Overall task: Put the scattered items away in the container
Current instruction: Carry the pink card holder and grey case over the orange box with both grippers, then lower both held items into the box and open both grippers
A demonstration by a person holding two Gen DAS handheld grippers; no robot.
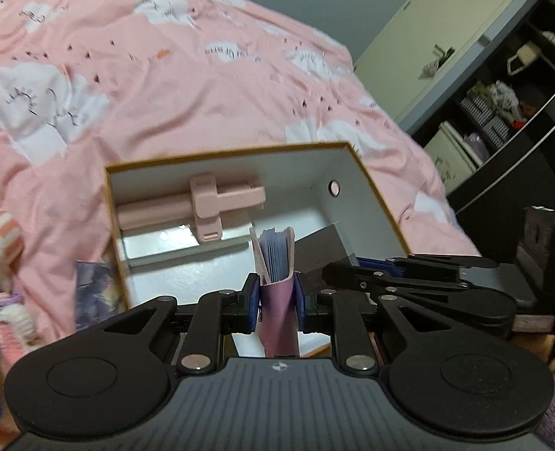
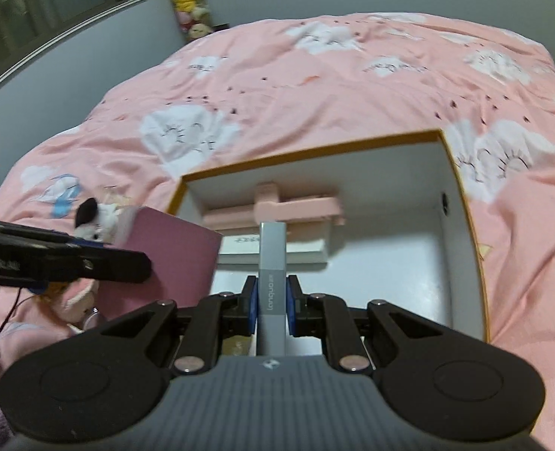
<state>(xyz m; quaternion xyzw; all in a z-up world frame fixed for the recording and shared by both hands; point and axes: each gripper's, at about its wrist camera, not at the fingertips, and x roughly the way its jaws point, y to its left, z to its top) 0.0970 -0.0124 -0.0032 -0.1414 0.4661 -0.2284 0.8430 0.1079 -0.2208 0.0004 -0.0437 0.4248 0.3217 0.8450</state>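
One open box (image 2: 315, 154), white inside, orange-edged. Inside box: one pink clip-like holder (image 1: 210, 206), one flat white slab (image 2: 277, 250) beneath it. Two grippers: left gripper (image 1: 276, 297), right gripper (image 2: 272, 300). One pink booklet (image 1: 277, 263), one grey bar (image 2: 272, 263). Plush toys beside box: at least two (image 2: 97, 218), blurred, count unsure.

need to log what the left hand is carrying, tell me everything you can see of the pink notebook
The pink notebook is a small soft-covered booklet with a matt mauve-pink cover and a block of bluish-white pages fanning slightly at its upper end. It stands roughly upright, clamped at its lower half between the blue-padded fingers of the left gripper. It hangs above the near edge of the open white box with the yellow rim, touching nothing else that shows. In the right wrist view its flat cover faces the camera.
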